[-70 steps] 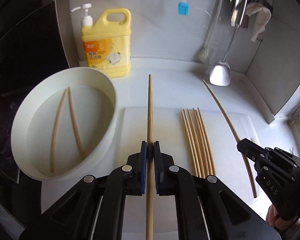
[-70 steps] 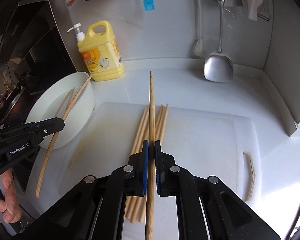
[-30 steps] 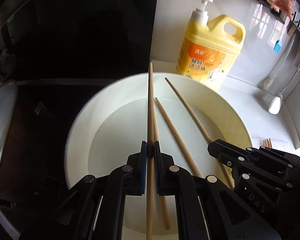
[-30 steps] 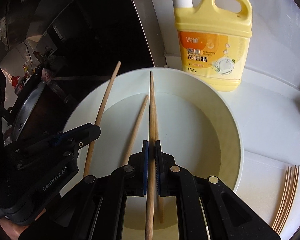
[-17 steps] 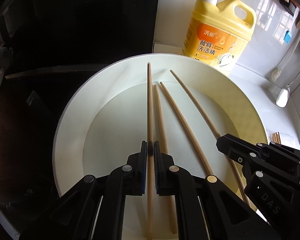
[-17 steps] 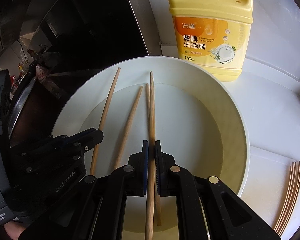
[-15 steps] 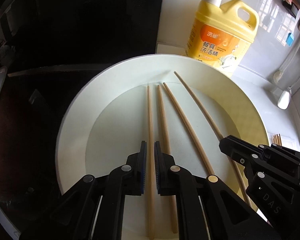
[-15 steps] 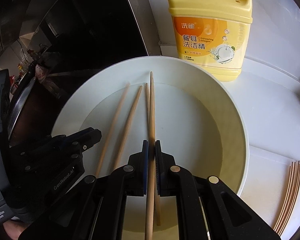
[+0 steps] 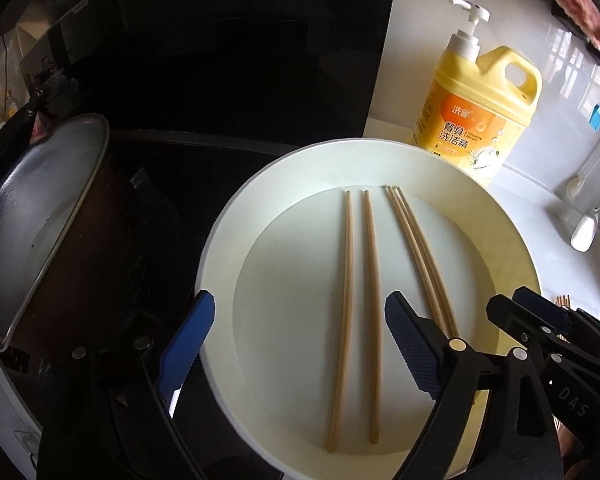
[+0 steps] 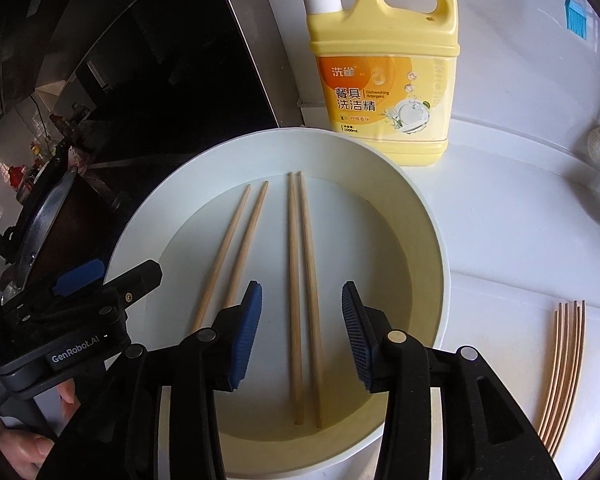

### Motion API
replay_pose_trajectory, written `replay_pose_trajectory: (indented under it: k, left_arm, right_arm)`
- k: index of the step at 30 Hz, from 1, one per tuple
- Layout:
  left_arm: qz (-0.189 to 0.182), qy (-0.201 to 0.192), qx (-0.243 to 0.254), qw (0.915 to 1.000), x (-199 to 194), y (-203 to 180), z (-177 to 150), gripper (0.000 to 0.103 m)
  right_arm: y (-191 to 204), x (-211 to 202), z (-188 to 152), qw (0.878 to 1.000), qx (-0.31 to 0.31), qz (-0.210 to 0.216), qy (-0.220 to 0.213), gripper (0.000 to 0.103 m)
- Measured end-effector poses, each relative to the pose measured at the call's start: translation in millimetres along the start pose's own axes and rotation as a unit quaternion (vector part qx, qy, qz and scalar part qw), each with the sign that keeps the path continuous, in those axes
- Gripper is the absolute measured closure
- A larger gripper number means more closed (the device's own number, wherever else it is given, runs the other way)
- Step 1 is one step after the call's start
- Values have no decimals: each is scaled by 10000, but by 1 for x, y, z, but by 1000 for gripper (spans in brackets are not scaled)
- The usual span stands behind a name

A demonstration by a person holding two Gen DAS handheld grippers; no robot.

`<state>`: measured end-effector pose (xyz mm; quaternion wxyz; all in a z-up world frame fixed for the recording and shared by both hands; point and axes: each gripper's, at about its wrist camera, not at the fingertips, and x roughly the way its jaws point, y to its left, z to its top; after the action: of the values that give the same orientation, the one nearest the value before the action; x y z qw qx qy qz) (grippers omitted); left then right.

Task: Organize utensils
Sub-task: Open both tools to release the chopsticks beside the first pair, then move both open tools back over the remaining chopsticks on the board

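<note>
A round white basin (image 9: 220, 248) (image 10: 432, 232) holds several wooden chopsticks lying flat: one pair (image 9: 358, 256) (image 10: 236, 240) on the left and one pair (image 9: 416, 248) (image 10: 304, 280) on the right. My left gripper (image 9: 300, 344) is open and empty above the basin's near rim; it also shows in the right wrist view (image 10: 108, 276). My right gripper (image 10: 302, 332) is open and empty above the right pair; it also shows in the left wrist view (image 9: 536, 312). More chopsticks (image 10: 562, 368) lie bundled on the white cutting board (image 10: 500, 320) at the right.
A yellow dish-soap bottle (image 10: 384, 68) (image 9: 476, 116) stands behind the basin. A dark stove and a pot with a metal lid (image 9: 32, 240) are to the left. A ladle (image 9: 584, 232) hangs on the right wall.
Both grippers carried a chopstick from the cutting board to the basin, then opened. The two chopsticks now lie in the basin beside the earlier two, and both grippers have pulled back.
</note>
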<state>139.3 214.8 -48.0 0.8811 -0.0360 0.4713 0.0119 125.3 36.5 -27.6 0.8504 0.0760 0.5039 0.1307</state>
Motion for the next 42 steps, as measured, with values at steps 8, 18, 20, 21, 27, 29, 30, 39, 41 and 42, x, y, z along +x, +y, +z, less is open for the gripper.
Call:
replay_pose_trajectory:
  k: [8, 18, 20, 21, 27, 29, 30, 39, 41, 42]
  left_arm:
    - [18, 76, -55, 10000, -12, 0, -13, 15]
    - [13, -41, -78, 10000, -36, -13, -28, 14]
    - [9, -69, -76, 9999, -42, -17, -31, 14]
    - [6, -73, -75, 9999, -44, -20, -33, 14]
    - [-74, -157, -46, 9998, -60, -39, -40, 12]
    - [-109, -177, -37, 9998, -64, -48, -42, 9]
    - [-132, -190, -24, 9997, -67, -52, -43, 8]
    - [-506, -177, 323, 9980, -83, -109, -59, 7]
    - [-568, -185, 494, 9970, -86, -126, -63, 7]
    - [-593, -189, 570, 9964, -87, -135, -64, 7]
  right_arm:
    - [1, -12, -12, 10000, 45, 85, -2, 55]
    - [-10, -43, -30, 9997, 158, 99, -178, 48]
    - [-15, -52, -35, 9996, 159, 60, -228, 46]
    - [-17, -57, -37, 9996, 152, 32, -254, 45]
    - [-34, -85, -52, 9991, 136, -96, -391, 40]
    - [-43, -95, -59, 9989, 185, -134, -420, 38]
    - [-48, -99, -63, 9987, 216, -156, -433, 38]
    - [-111, -141, -107, 9947, 574, -653, -549, 38]
    - [-127, -148, -115, 9928, 703, -791, -565, 38]
    - [-136, -152, -119, 9915, 778, -871, -570, 38]
